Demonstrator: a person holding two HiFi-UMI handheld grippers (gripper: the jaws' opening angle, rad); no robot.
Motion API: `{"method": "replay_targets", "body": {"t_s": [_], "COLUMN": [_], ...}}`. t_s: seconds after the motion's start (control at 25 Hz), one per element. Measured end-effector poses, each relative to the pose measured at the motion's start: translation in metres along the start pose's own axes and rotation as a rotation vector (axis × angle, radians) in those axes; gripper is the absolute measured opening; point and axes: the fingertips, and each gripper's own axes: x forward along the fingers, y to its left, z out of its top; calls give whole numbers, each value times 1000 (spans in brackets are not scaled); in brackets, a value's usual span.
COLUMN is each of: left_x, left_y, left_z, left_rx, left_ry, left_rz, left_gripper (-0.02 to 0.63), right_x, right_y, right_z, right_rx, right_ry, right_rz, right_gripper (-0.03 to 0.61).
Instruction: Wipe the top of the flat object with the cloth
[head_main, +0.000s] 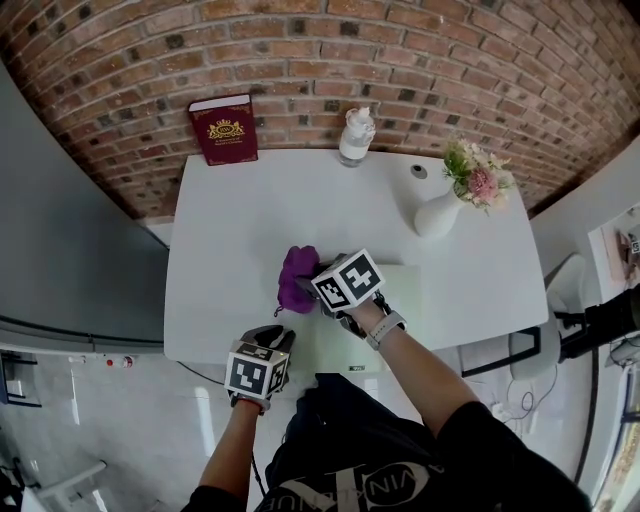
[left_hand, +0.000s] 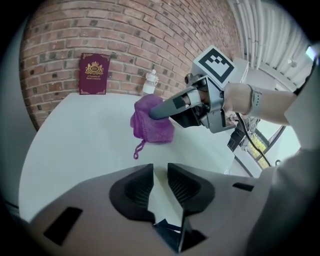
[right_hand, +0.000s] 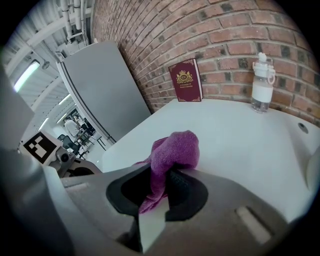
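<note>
A purple cloth (head_main: 297, 278) (left_hand: 152, 121) (right_hand: 175, 150) lies bunched on the white table (head_main: 230, 230), at the left end of a pale flat board (head_main: 392, 318) near the front edge. My right gripper (head_main: 314, 290) (left_hand: 154, 113) (right_hand: 159, 176) is shut on the cloth, which bulges up out of its jaws. My left gripper (head_main: 279, 338) (left_hand: 160, 176) is at the table's front edge, short of the cloth. Its jaws stand a narrow gap apart, and only white surface shows between them.
A dark red book (head_main: 223, 129) (left_hand: 93, 74) (right_hand: 186, 80) leans on the brick wall at the back left. A clear bottle (head_main: 356, 136) (right_hand: 262, 89) stands at the back middle and a white vase of flowers (head_main: 442, 208) at the right. A chair (head_main: 530, 350) is beyond the right edge.
</note>
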Motion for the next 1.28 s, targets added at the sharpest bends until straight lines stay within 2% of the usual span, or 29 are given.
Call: {"method": "replay_targets", "body": {"t_s": [0.16, 0.64, 1.08, 1.2, 1.28], "left_x": [-1, 0, 0, 0, -3], "left_y": [0, 2, 2, 2, 2], "left_z": [-1, -2, 1, 2, 6], "left_rx": [12, -29, -53, -105, -142], "left_ry": [-7, -37, -68, -99, -167], "left_rz": [35, 7, -17, -59, -107], "left_gripper": [84, 83, 83, 83, 84], "right_x": [-20, -111, -183, -197, -211], "right_y": [-23, -107, -167, -178, -181], "right_z": [-13, -78, -132, -143, -144], "right_rx": [35, 253, 413, 411, 344], "right_ry": [22, 2, -38, -35, -24], "right_rz": [-32, -141, -287, -349, -437], "right_gripper": [59, 60, 60, 59, 60]}}
